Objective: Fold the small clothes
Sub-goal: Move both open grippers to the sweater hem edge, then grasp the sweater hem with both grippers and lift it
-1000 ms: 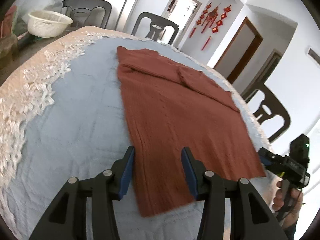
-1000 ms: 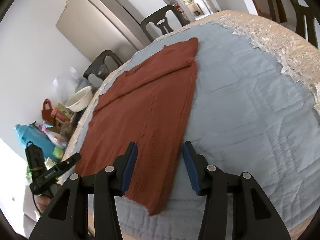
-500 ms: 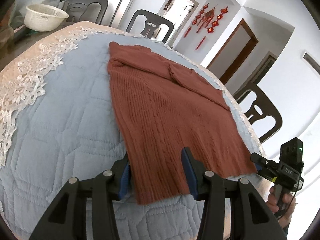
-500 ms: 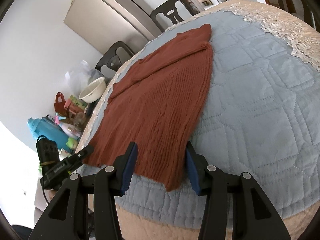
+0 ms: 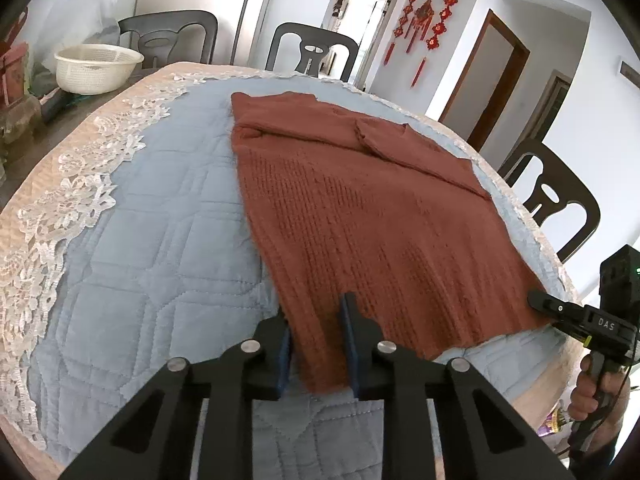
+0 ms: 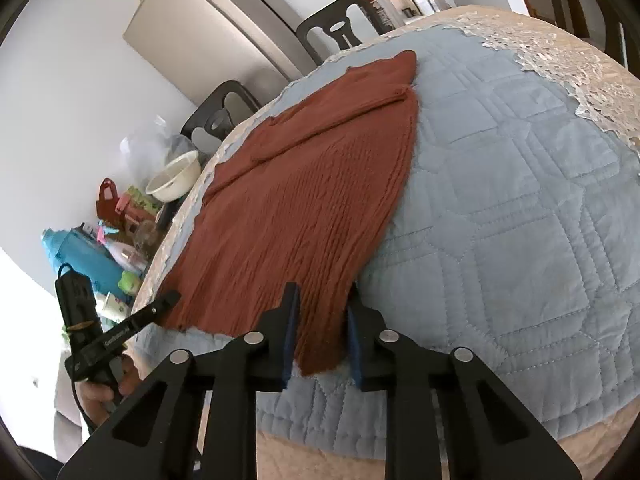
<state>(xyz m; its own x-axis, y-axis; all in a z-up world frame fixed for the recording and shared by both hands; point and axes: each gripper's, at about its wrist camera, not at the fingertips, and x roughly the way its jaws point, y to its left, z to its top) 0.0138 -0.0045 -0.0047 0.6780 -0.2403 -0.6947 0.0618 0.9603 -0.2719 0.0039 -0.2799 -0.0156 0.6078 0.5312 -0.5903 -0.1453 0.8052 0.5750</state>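
At bottom centre of the left wrist view: left hand-held gripper (image 5: 316, 340), jaws just closed in, now narrow, pads astride the near left hem corner of the rust-red knitted sweater (image 5: 360, 216). Looks pinched between the pads; contact on the inner faces not fully visible. Same at bottom centre of the right wrist view: right hand-held gripper (image 6: 322, 336), jaws also just drawn in, the other hem corner of the sweater (image 6: 304, 208) between its blue pads.

Sweater flat on the pale blue quilt (image 5: 160, 264) over the worktop, hem toward the lower frame, neck toward the upper middle, sleeves already folded in across the chest.

Judged step: taking both hem corners for a fold of hem up to shoulders. To do well: make sure both layers of knit are caught, not the quilt beneath; lift both corners together and level; carry along the garment's length, keeping the hem taut enough that the knit does not sag or skew; lay hem edge square to shoulder line.

Containers: white slotted basket (image 5: 96, 66), upper left, beyond the worktop edge; contents hidden behind its wall. Cream bowl (image 6: 174, 176), left of frame in the right view, appears empty, interior only partly visible. Teal bottle (image 6: 80, 252) below it, contents unknown.
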